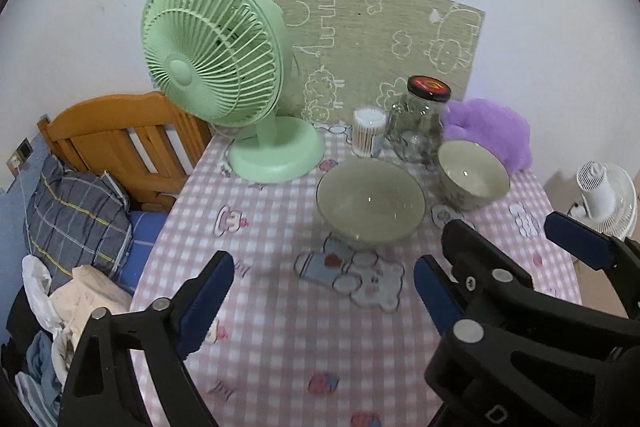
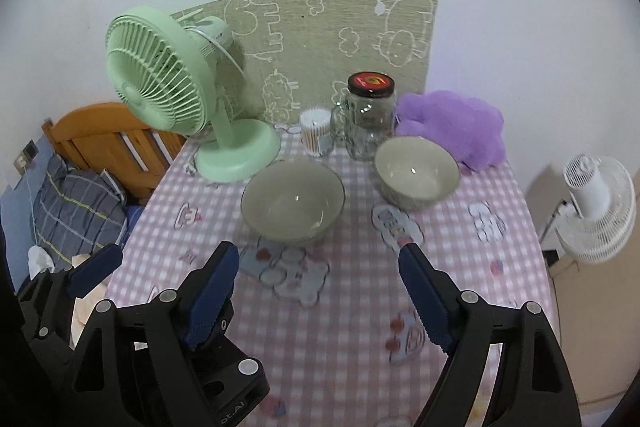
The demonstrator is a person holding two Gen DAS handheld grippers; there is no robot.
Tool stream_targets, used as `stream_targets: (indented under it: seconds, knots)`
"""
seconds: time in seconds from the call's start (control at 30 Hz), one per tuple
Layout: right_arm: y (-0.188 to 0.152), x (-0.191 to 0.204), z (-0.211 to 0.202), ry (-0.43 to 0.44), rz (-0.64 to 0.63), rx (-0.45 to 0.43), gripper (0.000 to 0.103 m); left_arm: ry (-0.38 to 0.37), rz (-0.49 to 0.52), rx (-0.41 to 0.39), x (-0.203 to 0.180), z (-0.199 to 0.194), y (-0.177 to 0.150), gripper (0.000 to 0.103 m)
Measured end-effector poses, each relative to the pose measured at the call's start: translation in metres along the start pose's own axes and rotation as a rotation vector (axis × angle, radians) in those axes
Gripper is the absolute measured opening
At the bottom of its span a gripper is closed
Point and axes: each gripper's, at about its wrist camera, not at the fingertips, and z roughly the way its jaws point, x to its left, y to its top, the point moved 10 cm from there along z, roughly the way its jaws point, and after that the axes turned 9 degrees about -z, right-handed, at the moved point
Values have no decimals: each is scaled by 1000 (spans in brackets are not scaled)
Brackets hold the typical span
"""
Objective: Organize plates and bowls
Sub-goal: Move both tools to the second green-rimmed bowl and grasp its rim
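Both grippers, left (image 1: 320, 293) and right (image 2: 318, 277), hang wide and empty over the near checked cloth (image 2: 340, 347). Beyond them two bowls sit apart: the wide bowl (image 2: 293, 201) mid-table, the deep bowl (image 2: 417, 173) to its right by the jar (image 2: 368, 119). Nothing looks stacked yet, and no plates show; the sorting seems barely begun.

Both wrist cameras look steeply down and forward over a pink checked tablecloth (image 1: 280, 327) toward the white wall, from near the table's front edge. The left view sits further left, the right gripper (image 1: 496, 259) intruding at 4 o'clock. The right view shows the left gripper (image 2: 160, 263) at 8 o'clock. Both share the mint-green plastic desk fan (image 1: 212, 59) at 10 o'clock and two pale ceramic bowls (image 2: 293, 201).
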Motion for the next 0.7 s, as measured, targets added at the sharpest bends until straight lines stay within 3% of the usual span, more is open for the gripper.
stream_targets:
  seconds: [0.27,0.4,0.47,0.7]
  knots:
    - [29,-13,53,11,-3,12,84,62,-7,6,-3,50,24,77]
    - [35,-14,81,27,0,34,77,73,-15,25,-2,75,27,71]
    - [36,-13,97,33,-3,49,72,83,-17,28,-1,89,30,62]
    - [36,-17,146,30,4,89,66,103,-23,67,3,131,28,60]
